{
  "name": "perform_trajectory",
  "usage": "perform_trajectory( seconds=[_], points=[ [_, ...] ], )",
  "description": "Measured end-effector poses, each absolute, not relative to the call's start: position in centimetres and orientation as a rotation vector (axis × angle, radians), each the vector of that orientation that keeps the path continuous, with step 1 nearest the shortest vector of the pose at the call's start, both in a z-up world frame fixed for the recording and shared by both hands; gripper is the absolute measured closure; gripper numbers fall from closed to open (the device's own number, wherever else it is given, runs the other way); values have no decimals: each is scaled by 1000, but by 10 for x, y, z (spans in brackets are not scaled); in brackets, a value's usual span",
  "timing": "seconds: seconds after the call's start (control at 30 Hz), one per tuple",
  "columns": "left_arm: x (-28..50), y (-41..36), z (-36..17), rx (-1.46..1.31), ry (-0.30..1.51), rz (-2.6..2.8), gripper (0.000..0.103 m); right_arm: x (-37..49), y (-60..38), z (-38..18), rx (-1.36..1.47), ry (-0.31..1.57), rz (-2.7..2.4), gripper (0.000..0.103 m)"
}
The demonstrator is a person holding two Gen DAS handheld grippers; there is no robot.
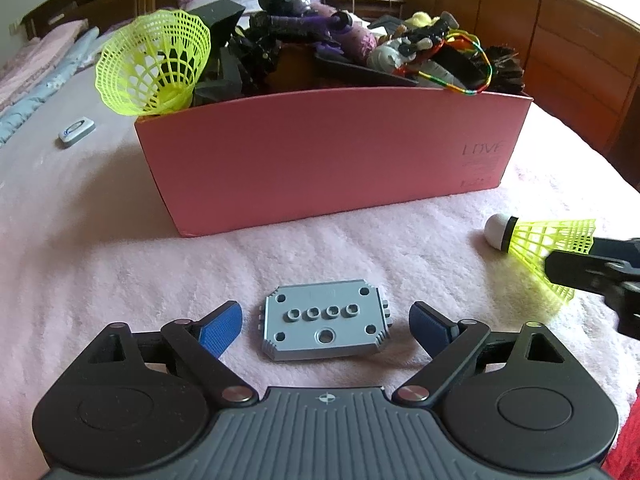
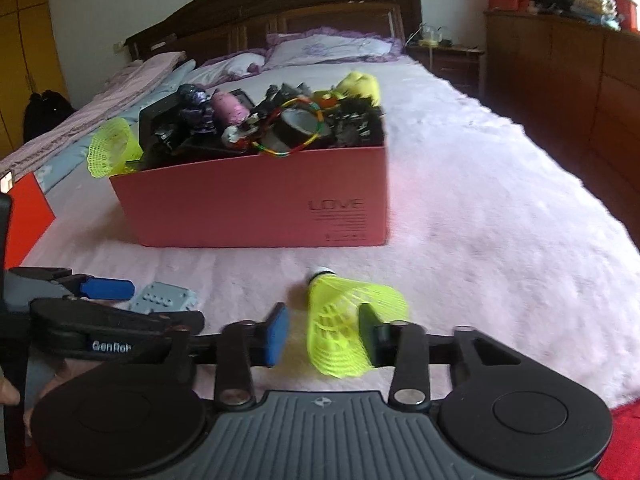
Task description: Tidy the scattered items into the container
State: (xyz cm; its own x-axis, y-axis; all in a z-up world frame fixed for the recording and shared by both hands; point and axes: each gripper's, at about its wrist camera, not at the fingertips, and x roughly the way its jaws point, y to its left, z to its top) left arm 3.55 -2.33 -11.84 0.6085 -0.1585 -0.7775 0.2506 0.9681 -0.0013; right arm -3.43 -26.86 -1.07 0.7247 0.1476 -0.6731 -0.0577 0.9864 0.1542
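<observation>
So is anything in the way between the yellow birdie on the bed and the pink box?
Nothing visible lies on the blanket between the shuttlecock and the pink box. The right gripper already has its open fingers either side of it. The box is heaped above its rim, though, so there's little free room on top.

Before me a pink blanket [image 2: 460, 200] covers the bed, pillows [image 2: 332, 50] lie against the dark headboard [image 2: 280, 4], a wooden dresser [image 2: 560, 80] stands to my right, and a nightstand [image 2: 448, 60] beside it.
</observation>
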Motion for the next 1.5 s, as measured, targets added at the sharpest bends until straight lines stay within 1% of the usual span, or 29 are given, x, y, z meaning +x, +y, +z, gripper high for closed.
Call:
perform_trajectory(
  seconds=[0.07, 0.1, 0.13, 0.2, 0.37, 0.4, 0.43, 0.57, 1.2, 1.5],
  points=[
    [36, -23, -117, 110, 882, -236, 15, -27, -266, -14, 138, 771, 128, 95],
    [37, -23, -116, 109, 880, -235, 20, -24, -265, -15, 143, 779, 134, 95],
    [38, -23, -116, 112, 883, -235, 27, -24, -265, -15, 143, 780, 134, 95],
    [39, -24, -118, 117, 893, -236, 30, -24, -264, -16, 136, 783, 131, 96],
    [40, -24, -121, 116, 910, -236, 28, -26, -267, -21, 152, 804, 124, 96],
    [40, -24, -121, 115, 910, -239, 29, -26, -268, -22, 156, 806, 125, 96],
    [40, -23, -120, 114, 908, -242, 33, -26, -268, -22, 158, 807, 127, 96],
    [37, -21, -114, 102, 895, -250, 33, -28, -268, -17, 147, 786, 141, 100],
    [5, -17, -57, 81, 766, -277, 33, -44, -254, 26, 103, 676, 209, 101],
    [15, -21, -31, 102, 703, -286, 33, -45, -252, 56, 96, 607, 228, 101]
  ],
)
